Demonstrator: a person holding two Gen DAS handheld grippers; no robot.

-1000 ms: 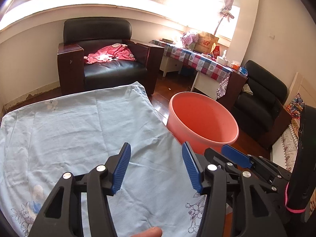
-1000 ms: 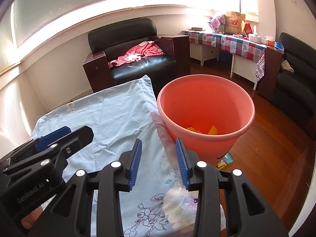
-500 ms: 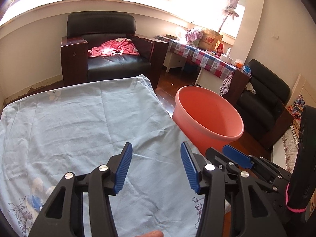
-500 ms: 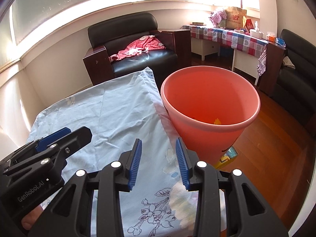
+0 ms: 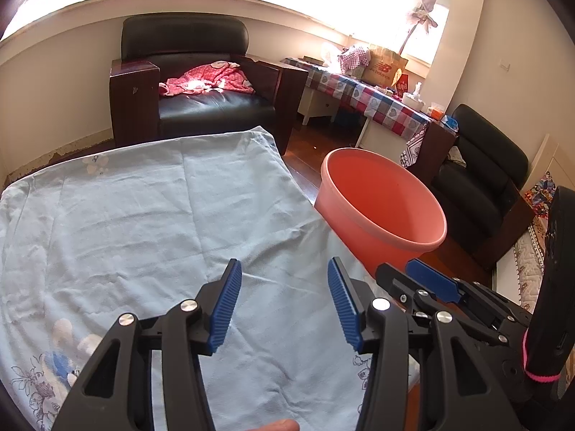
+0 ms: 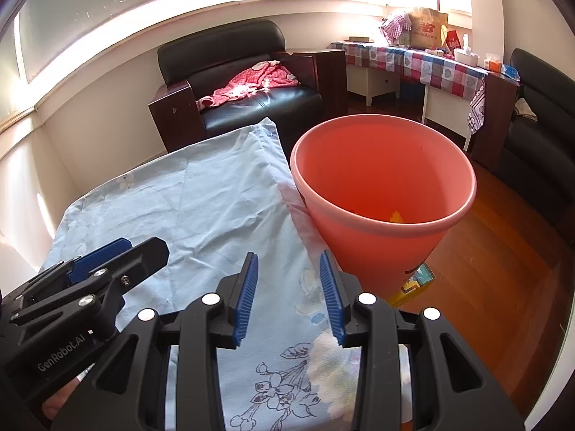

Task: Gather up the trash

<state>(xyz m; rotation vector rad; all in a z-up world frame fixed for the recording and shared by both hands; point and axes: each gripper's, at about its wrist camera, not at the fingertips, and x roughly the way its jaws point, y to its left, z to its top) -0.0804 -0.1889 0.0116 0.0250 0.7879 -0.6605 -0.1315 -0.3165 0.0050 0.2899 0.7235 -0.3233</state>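
The salmon bucket (image 6: 382, 194) stood upright, mouth up, just ahead-right of the right gripper (image 6: 289, 294), with yellow scraps (image 6: 395, 216) barely visible at its bottom. Both the right gripper and the left gripper (image 5: 284, 305) hung spread and empty over the blue sheet (image 5: 143, 222). Since a second earlier, both had drawn back, hiding more of the scraps.

A round salmon-pink bin (image 6: 384, 194) stands upright and open on the wooden floor (image 6: 503, 237), touching the edge of the blue cloth (image 6: 201, 197) on its left, with yellow scraps (image 6: 396, 217) lying at its bottom and a small colourful packet (image 6: 413, 282) on the floor against its base.
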